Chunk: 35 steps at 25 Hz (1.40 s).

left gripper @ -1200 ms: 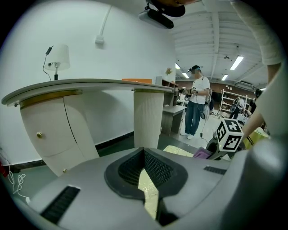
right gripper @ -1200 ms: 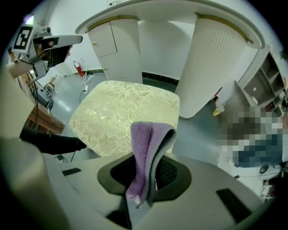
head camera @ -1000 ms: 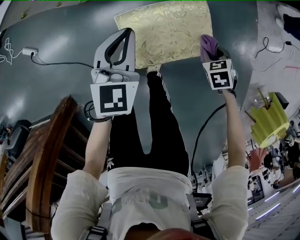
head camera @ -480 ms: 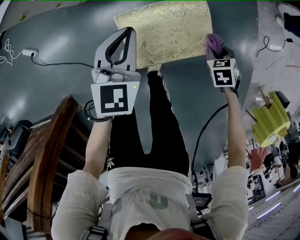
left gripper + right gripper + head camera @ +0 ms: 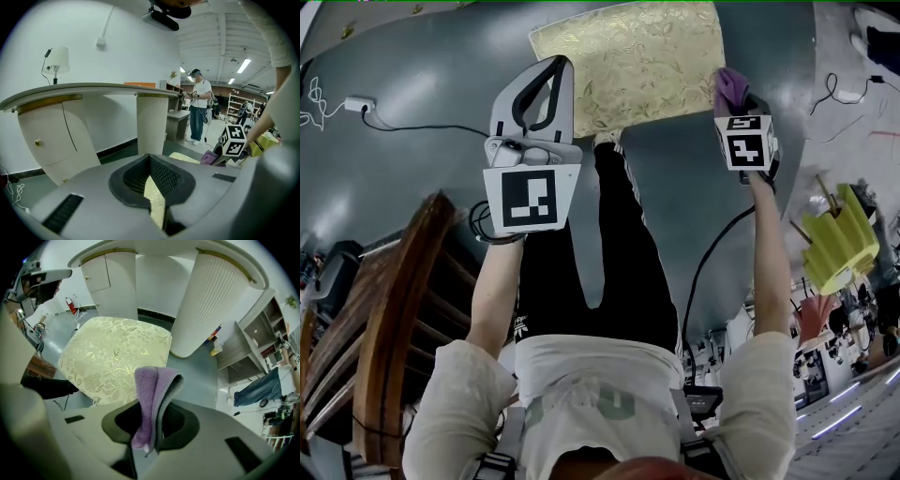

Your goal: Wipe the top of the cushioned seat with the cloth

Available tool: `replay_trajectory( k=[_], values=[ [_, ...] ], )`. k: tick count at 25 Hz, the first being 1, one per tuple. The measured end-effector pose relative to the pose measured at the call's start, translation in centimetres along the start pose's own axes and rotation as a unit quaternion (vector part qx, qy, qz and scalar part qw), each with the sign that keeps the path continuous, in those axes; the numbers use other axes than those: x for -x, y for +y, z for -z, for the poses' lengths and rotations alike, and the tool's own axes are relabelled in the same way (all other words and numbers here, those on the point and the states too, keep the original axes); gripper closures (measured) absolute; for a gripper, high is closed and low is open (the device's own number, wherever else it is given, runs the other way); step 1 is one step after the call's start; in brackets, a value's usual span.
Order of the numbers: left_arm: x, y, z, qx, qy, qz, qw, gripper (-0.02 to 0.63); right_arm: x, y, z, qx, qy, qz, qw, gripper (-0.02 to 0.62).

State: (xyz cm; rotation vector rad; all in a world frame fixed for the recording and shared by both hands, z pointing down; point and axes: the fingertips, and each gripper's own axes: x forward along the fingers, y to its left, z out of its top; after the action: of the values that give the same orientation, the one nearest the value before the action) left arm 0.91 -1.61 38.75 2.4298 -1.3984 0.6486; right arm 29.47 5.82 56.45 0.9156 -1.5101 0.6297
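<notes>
At left in the head view: the left gripper [image 5: 553, 64] is held by the left edge of the cushioned seat [image 5: 628, 52]. Its jaws are closed tip to tip with nothing between them, and its own view shows only a sliver of seat fabric past the pads. Judgement: it has no part in the wipe and is best kept clear of the stroke path.

Centre: the seat sits on the grey floor directly ahead of the person's legs. Its top face is fully exposed, with nothing lying on it.

Right: the right gripper [image 5: 737, 101] is clamped on the cloth [image 5: 729, 86]. This is a folded purple fleece whose fold sticks out past the jaw tips, with its tail running back between the pads. The cloth is just beside the seat's right edge, and as far as I can judge not yet on the top face.

Step in hand (judged): bring the cloth onto the top and begin wiping.
- Tilt the gripper so the protruding fold, not the hard jaw tips, meets the fabric.
- Use light pressure, since the padding will likely give.
- Start at the right edge and run overlapping straight passes across to the left edge, from the near side to the far.
- Hold the clamp firm so drag of fleece on brocade does not pull the cloth out.

Seat appearance: a square pad with rounded corners and a gently domed top. The cover is pale gold brocade with a floral and leaf pattern and a slight sheen. No stain or dust can be made out.
</notes>
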Motion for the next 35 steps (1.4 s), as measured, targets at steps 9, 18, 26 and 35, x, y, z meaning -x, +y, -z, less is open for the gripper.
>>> replay_trajectory(
  k=[9, 18, 26, 35],
  values=[
    [0.7, -0.1, -1.0, 0.005, -0.012, 0.0, 0.9999, 0.6, 1.2, 0.1, -0.6, -0.038, -0.007, -0.006, 0.999, 0.503],
    [4.2, 1.7, -11.3, -0.011, -0.08, 0.001, 0.9968, 0.6, 19.5, 0.6, -16.3, -0.094, -0.247, 0.058, 0.963, 0.503],
    [13.7, 3.4, -27.1, 0.052, -0.128, 0.006, 0.9903, 0.6, 46.5, 3.8, -26.1, -0.121, -0.455, 0.133, 0.872, 0.502],
    [27.4, 4.0, -37.2, 0.014, -0.19, -0.03, 0.9811, 0.6, 64.3, 11.2, -24.8, -0.108, -0.557, 0.174, 0.805, 0.503]
  ],
)
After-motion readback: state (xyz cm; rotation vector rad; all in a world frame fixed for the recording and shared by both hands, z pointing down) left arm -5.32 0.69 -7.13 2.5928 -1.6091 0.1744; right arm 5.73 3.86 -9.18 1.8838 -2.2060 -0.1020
